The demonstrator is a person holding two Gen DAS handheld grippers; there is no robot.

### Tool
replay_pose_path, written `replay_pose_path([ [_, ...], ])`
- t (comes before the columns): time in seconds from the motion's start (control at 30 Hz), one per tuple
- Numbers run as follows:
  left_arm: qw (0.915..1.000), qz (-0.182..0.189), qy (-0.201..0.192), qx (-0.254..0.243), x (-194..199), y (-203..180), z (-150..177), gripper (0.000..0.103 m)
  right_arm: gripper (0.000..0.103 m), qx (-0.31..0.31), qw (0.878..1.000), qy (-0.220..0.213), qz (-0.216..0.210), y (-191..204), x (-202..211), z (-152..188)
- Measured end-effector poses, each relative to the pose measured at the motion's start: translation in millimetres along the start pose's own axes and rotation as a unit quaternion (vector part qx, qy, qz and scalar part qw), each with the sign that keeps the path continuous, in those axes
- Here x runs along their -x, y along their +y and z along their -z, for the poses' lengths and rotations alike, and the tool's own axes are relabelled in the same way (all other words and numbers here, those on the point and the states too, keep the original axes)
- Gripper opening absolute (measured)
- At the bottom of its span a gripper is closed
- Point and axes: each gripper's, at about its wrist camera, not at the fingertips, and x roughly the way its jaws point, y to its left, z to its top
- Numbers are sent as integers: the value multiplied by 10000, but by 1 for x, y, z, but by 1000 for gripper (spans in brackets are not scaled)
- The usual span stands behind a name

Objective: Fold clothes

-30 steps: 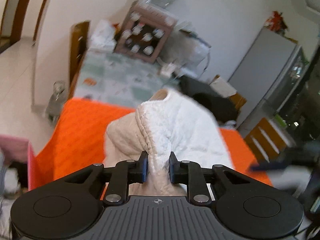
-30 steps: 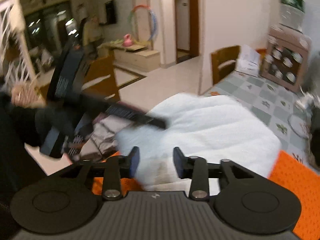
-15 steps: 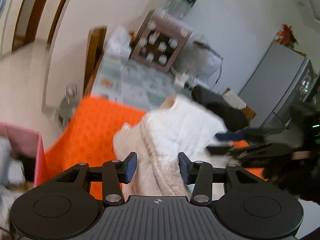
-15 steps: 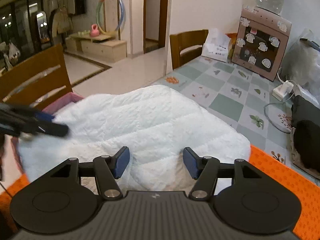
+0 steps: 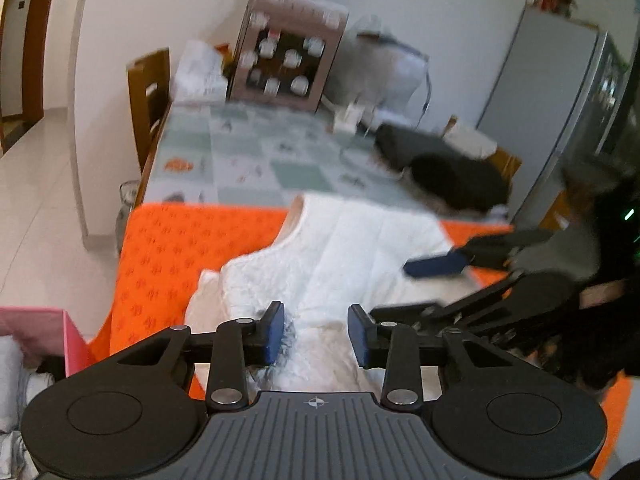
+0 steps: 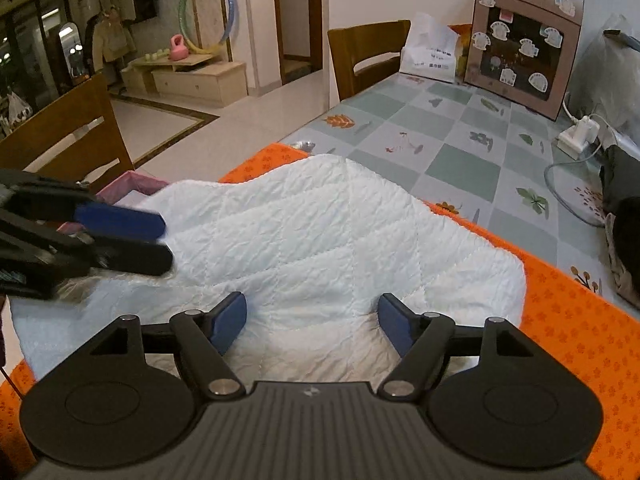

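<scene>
The left gripper [image 5: 316, 330] has let go: a second ago its blue pads were pinched on a bunched edge of the white quilted garment [image 5: 352, 248], and now they stand apart with the cloth lying loose between them, not pressed, though the jaws are drawing in again as if to take a fresh hold. The right gripper [image 6: 312, 326] has likewise released; its jaws are spreading wider, poised over the white fabric with nothing clamped. Between those two sets of fingers the garment has dropped from a hanging bundle to a spread shape, lying on the orange mat [image 5: 168, 248] at the near end of the table, its pale collar pointing toward the checked tablecloth [image 6: 460, 148]. A pink bin [image 5: 48, 332] sits just off the mat's left corner, and a cardboard box with stickers [image 6: 524, 40] stands well back by the wall. To my eye the laying-out is done and the folding itself has not started; each gripper still needs an edge to lift.
</scene>
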Motion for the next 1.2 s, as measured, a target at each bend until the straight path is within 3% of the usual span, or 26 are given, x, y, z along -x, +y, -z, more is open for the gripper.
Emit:
replay_pose_path([
  [0.2, 10000, 58, 11, 26, -7, 12, 15, 36, 92, 198, 9998, -32, 30, 8, -12, 2],
  [0.87, 9998, -28, -126, -163, -16, 10, 24, 36, 103, 287, 9993, -187, 143, 14, -29, 7],
  [1.07, 9997, 55, -236, -98, 3, 4, 10, 39, 102, 335, 9985, -396, 185, 19, -2, 1],
  [1.2, 9988, 105, -377, -307, 20, -8, 5, 48, 102, 202, 9976, -606, 249, 19, 29, 6],
])
